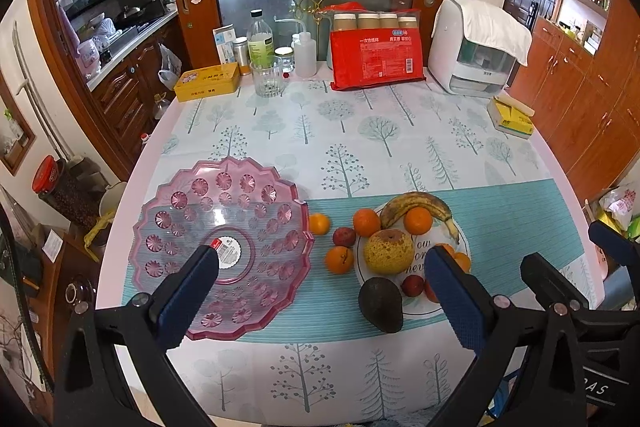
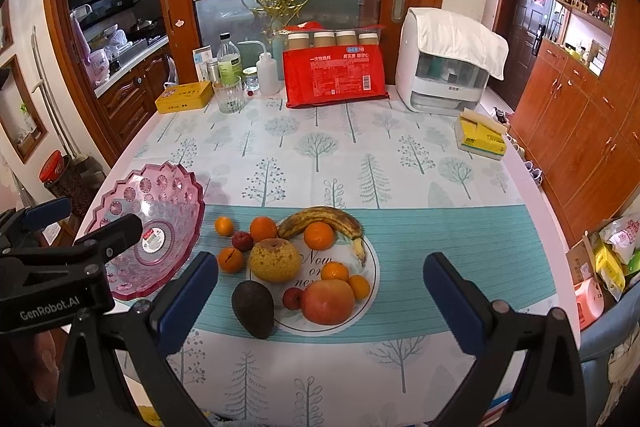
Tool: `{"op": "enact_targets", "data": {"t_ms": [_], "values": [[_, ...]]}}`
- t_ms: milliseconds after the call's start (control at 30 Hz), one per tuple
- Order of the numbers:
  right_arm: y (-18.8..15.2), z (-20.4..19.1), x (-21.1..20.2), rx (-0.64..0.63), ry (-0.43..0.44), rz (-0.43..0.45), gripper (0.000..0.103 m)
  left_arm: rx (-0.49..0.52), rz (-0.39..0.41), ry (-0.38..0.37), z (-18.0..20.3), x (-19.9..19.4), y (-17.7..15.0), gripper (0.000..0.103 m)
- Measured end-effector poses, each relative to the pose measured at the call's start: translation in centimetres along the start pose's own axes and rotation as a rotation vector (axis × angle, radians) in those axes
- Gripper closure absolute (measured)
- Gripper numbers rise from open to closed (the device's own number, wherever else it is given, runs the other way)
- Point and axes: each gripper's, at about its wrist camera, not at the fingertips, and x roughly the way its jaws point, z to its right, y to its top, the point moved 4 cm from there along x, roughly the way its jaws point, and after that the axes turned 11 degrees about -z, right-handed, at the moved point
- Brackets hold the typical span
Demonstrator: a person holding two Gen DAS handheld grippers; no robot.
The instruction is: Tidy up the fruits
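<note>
An empty pink plastic fruit bowl (image 1: 188, 211) (image 2: 120, 195) stands at the table's left. A white plate (image 2: 372, 259) (image 1: 464, 239) holds a banana (image 2: 324, 219), a pear (image 2: 274, 261), an apple (image 2: 329, 301), oranges (image 2: 319, 235) and a small red fruit (image 2: 293, 298). A dark avocado (image 2: 253, 309) (image 1: 380, 303), two oranges (image 2: 230, 259) and a red fruit (image 2: 242, 241) lie on the mat beside the plate. My left gripper (image 1: 320, 287) is open and empty above the bowl and plate. My right gripper (image 2: 320, 287) is open and empty above the plate.
At the table's far edge stand a yellow tin (image 1: 208, 82), a glass (image 1: 267, 79), bottles (image 1: 260, 43), a red pack of paper cups (image 1: 376, 59) and a white appliance (image 1: 476, 55). A yellow box (image 1: 512, 118) lies at the right. Wooden cabinets (image 2: 580, 131) stand to the right.
</note>
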Motion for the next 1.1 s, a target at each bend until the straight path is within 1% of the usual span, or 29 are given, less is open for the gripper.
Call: {"op": "enact_targets", "data": {"t_ms": [333, 500, 867, 1100], "values": [[-0.4, -0.4, -0.2, 0.006, 0.004, 0.003, 0.0, 0.002, 0.004, -0.003, -0.2, -0.1, 0.0, 0.001], [-0.3, -0.4, -0.2, 0.006, 0.004, 0.002, 0.0, 0.009, 0.012, -0.002, -0.8, -0.5, -0.1, 0.001], [-0.8, -1.5, -1.2, 0.034, -0.018, 0.012, 0.0, 0.035, 0.04, -0.034, -1.7, -1.1, -0.4, 0.001], [-1.3, -1.9, -1.1, 0.05, -0.028, 0.005, 0.0, 0.046, 0.038, -0.047, -1.9, -0.8, -0.9, 0.001]]}}
